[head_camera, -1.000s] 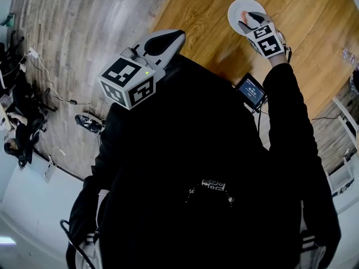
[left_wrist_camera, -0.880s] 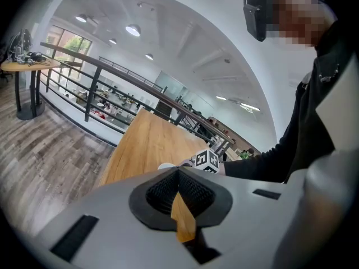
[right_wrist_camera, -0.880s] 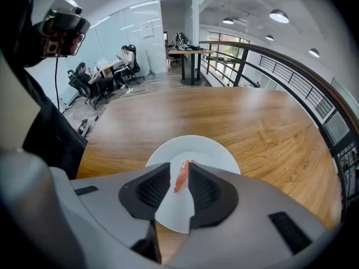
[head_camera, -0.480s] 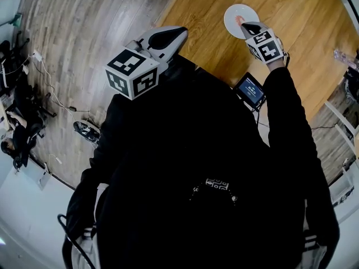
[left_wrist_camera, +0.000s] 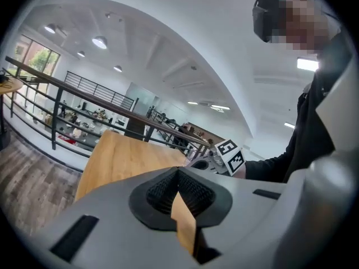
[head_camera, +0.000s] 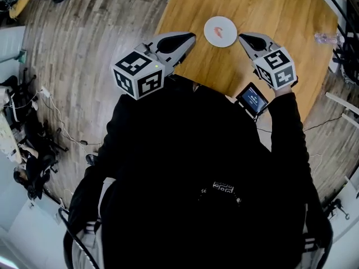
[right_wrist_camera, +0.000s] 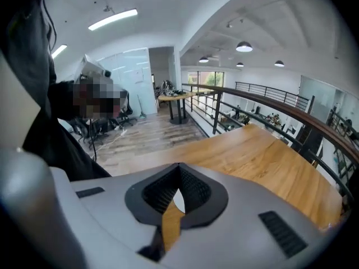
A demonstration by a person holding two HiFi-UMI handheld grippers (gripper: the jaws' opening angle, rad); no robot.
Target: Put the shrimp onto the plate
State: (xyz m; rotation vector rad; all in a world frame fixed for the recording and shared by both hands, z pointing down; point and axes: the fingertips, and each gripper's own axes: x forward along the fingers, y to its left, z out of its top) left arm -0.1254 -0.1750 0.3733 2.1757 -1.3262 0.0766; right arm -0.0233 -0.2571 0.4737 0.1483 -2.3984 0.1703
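Shrimp (head_camera: 221, 30) is lying on the white plate (head_camera: 211, 38), near its middle, with nothing touching it. Its long axis is running slantwise in the head view, from the far left toward the near right, though it is too small to tell head from tail. The plate is sitting on the wooden bench (head_camera: 280, 10), close to the person's edge.

The 2 tongs are flanking the plate, both off its rim. The left tongs (head_camera: 190, 37) are pointing in from the plate's left and the right tongs (head_camera: 242, 37) from its right. Both tips are sitting slightly nearer the person than the shrimp is. Neither is clearly the closer; the right may be a touch nearer.

Both pairs are pressed together, and each gripper view is showing the ribbed pads meeting with nothing pinched between them.

Judging by how things are lying, the placing is looking complete. If a correction were wanted, either pair would be reaching inward and slightly forward, and would first need spreading across the shrimp's slant.
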